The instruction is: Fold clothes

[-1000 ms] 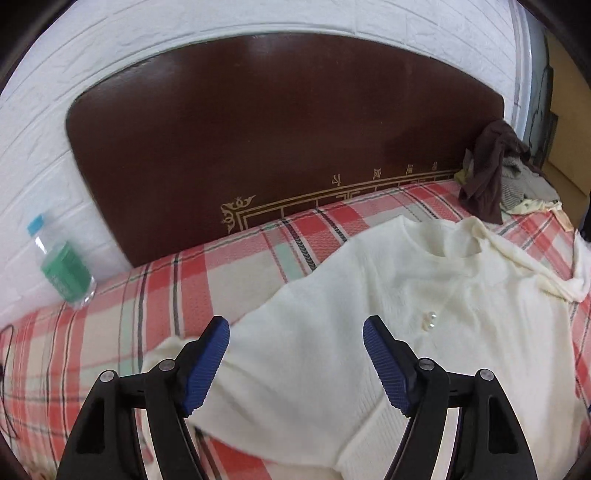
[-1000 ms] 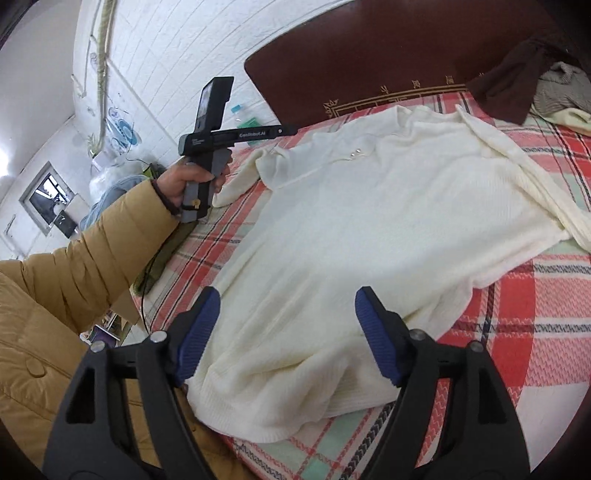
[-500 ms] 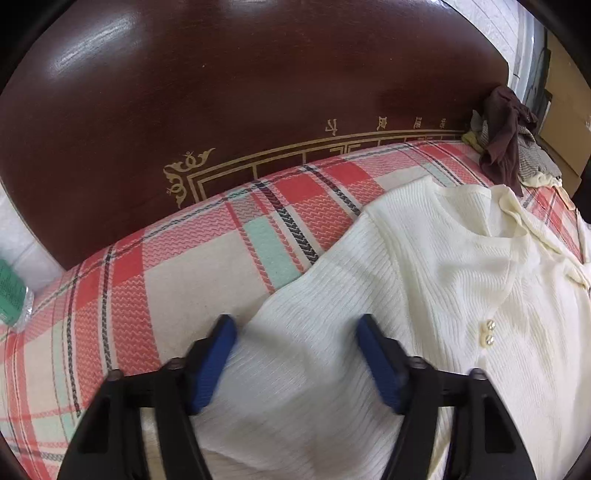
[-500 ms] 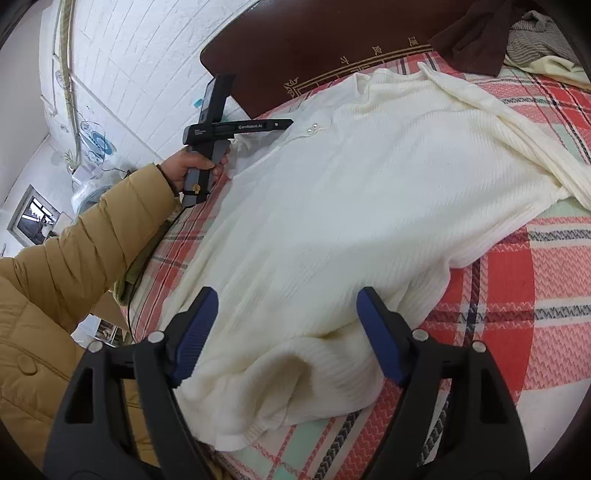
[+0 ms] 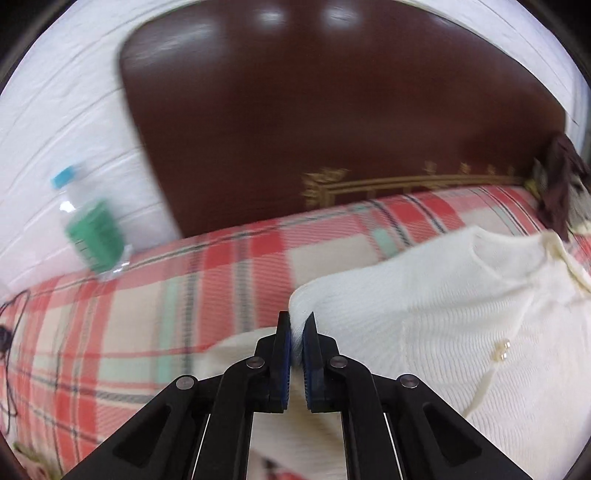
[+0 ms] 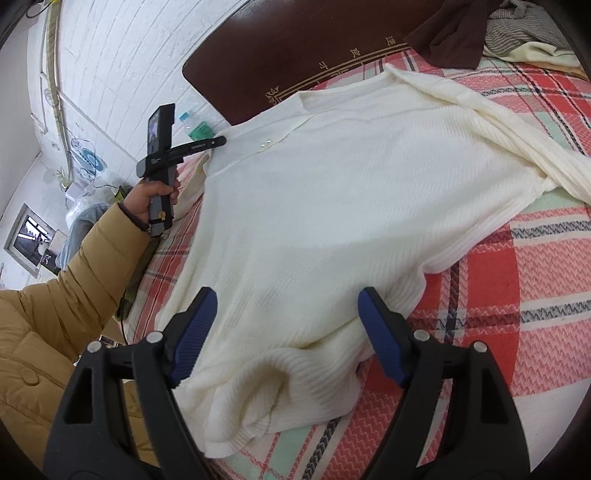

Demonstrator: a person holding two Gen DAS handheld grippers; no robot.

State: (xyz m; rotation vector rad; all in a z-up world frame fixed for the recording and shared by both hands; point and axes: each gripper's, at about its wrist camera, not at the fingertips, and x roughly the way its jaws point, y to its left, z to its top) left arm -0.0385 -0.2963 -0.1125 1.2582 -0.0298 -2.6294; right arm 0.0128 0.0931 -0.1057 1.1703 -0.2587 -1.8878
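Observation:
A cream knit sweater (image 6: 351, 206) lies spread on the red plaid bedspread (image 6: 535, 280). In the left wrist view my left gripper (image 5: 297, 326) is shut on a pinched fold at the sweater's shoulder (image 5: 424, 306). It also shows in the right wrist view (image 6: 218, 141), held by a hand in a tan jacket sleeve. My right gripper (image 6: 286, 314) is open, its blue pads either side of the sweater's hem (image 6: 295, 373), just above the cloth. Two small pearl buttons (image 5: 504, 350) sit near the neckline.
A dark brown headboard (image 5: 332, 122) stands behind the bed against a white brick wall. A water bottle with a green label (image 5: 92, 229) stands at the left by the wall. A pile of dark and striped clothes (image 6: 480, 29) lies at the far right.
My left gripper has closed on the sweater's shoulder fold, having been open over it. My right gripper has moved a little closer over the hem and stays open.

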